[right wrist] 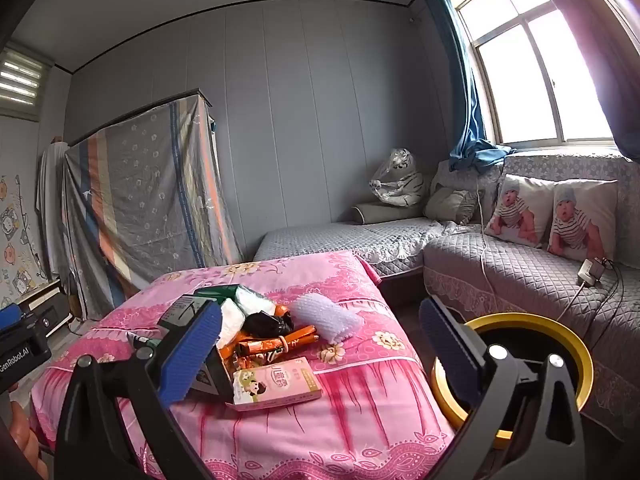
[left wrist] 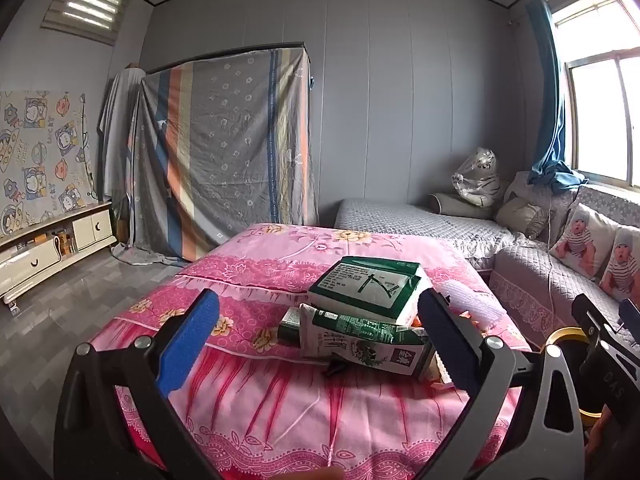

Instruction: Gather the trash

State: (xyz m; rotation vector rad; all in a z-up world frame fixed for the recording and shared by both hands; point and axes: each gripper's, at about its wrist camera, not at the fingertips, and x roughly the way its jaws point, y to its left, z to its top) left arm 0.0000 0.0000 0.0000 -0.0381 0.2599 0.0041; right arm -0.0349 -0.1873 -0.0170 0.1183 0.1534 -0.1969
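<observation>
Trash lies piled on a table under a pink floral cloth (left wrist: pixel 280 408). In the left wrist view I see a green-and-white tissue pack (left wrist: pixel 370 286) on a crushed milk carton (left wrist: pixel 360 344). In the right wrist view I see a pink box (right wrist: pixel 276 384), orange wrappers (right wrist: pixel 272 344), a black bag (right wrist: pixel 266 324) and a white bubble-wrap roll (right wrist: pixel 326 318). My left gripper (left wrist: pixel 316 344) is open and empty, just before the carton. My right gripper (right wrist: pixel 320 352) is open and empty above the table's right part. A black bin with a yellow rim (right wrist: pixel 560 336) stands right of the table.
A grey quilted sofa (right wrist: pixel 500 272) with two baby-print pillows (right wrist: pixel 556 212) runs along the right under the window. A charger and cables (right wrist: pixel 592 270) lie on it. A sheet-draped wardrobe (left wrist: pixel 224 152) stands at the back, a low cabinet (left wrist: pixel 52 252) at the left.
</observation>
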